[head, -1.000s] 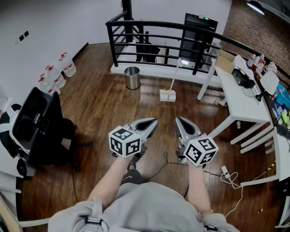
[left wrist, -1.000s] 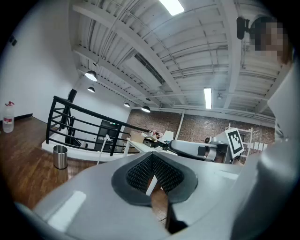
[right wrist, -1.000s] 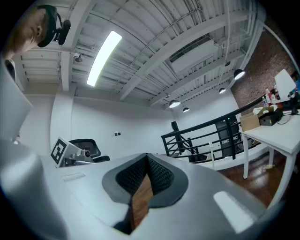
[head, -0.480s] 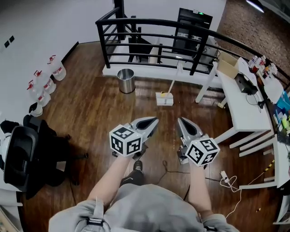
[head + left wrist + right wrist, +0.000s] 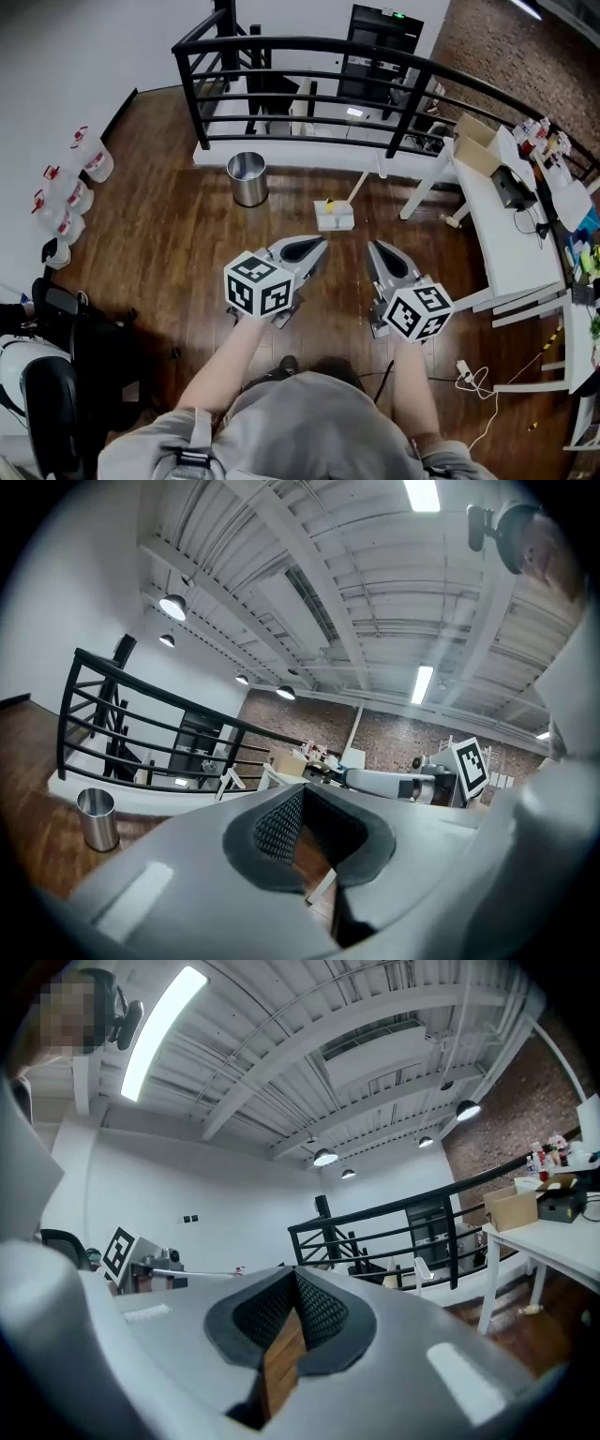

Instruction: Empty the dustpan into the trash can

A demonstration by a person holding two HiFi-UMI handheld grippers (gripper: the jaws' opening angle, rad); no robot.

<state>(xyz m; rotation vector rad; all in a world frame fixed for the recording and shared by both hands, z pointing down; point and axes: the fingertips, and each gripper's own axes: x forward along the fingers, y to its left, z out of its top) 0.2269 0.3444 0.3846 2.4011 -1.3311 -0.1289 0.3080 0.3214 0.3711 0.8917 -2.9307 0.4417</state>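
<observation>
Near the cylindrical steel trash can sits a boxy white dustpan.

A room with a wooden floor, seen from above.
A black railing curves along the far side of the floor, and a tall black cabinet stands behind it. At the right there is a white desk; a cardboard box stands open on its far end, near a brick wall. Several water jugs stand in a row by the white wall at the left. A black chair is at the lower left, and a white cable lies on the floor under the desk.
</observation>
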